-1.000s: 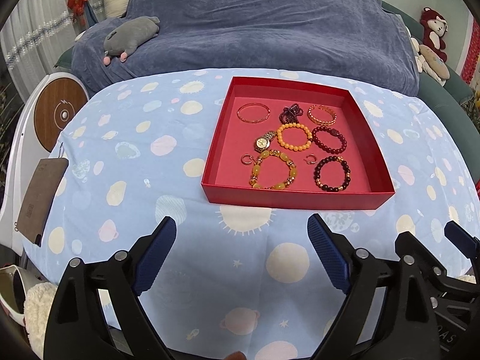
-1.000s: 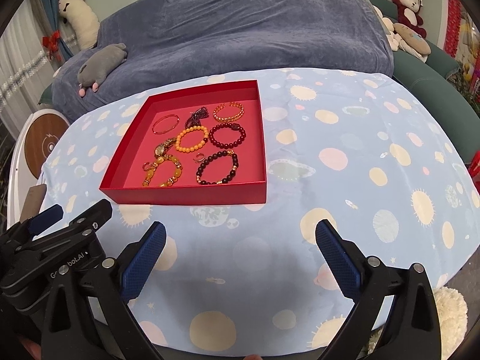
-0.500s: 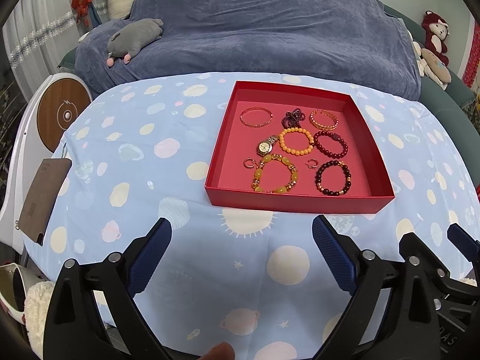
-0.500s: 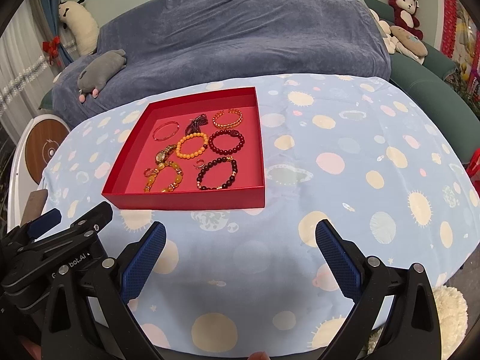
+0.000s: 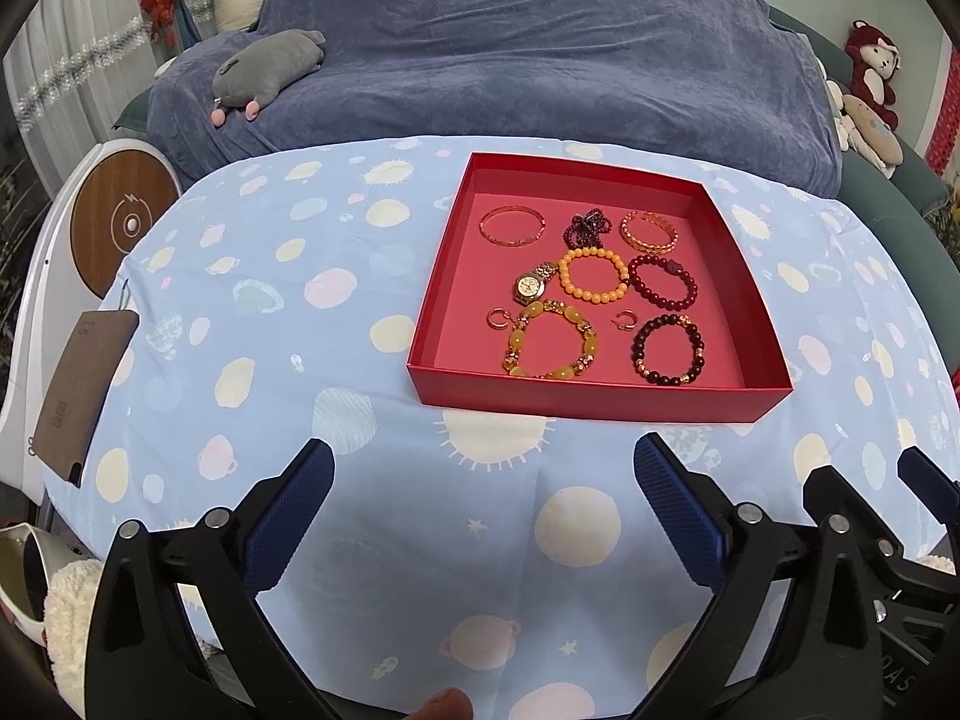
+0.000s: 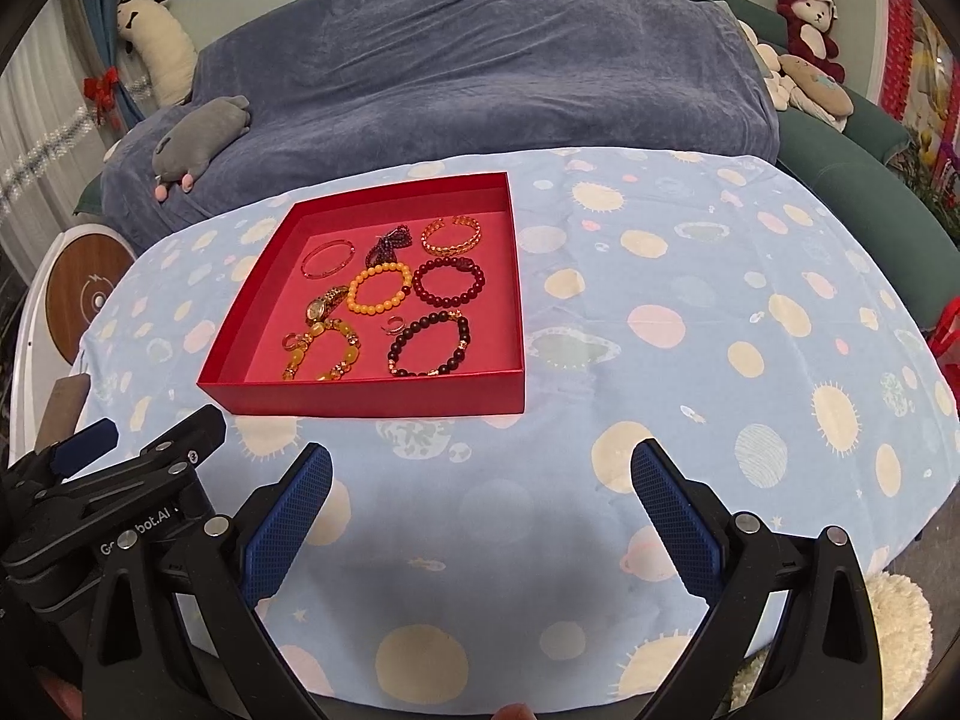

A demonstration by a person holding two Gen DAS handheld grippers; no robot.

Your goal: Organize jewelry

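A red tray (image 5: 594,402) (image 6: 372,401) sits on the blue patterned tablecloth. It holds several pieces: a thin gold bangle (image 5: 512,225), a dark purple bead cluster (image 5: 587,227), a gold cuff (image 5: 648,232), an orange bead bracelet (image 5: 593,275), a watch (image 5: 531,287), two dark bead bracelets (image 5: 662,283) (image 5: 667,349), a yellow stone bracelet (image 5: 549,348) and two small hoop earrings (image 5: 498,318). My left gripper (image 5: 483,507) is open and empty, near the table's front edge, short of the tray. My right gripper (image 6: 480,507) is open and empty, to the right of the left one.
A sofa under a blue-grey cover (image 5: 510,60) stands behind the table, with a grey plush toy (image 5: 267,69) on it. Plush toys (image 6: 804,48) sit at the far right. A round wooden-faced device (image 5: 117,222) and a brown pouch (image 5: 81,387) are at the left.
Both grippers have drawn back and risen a little, so the tray sits lower and smaller in view. Both stay open and empty.
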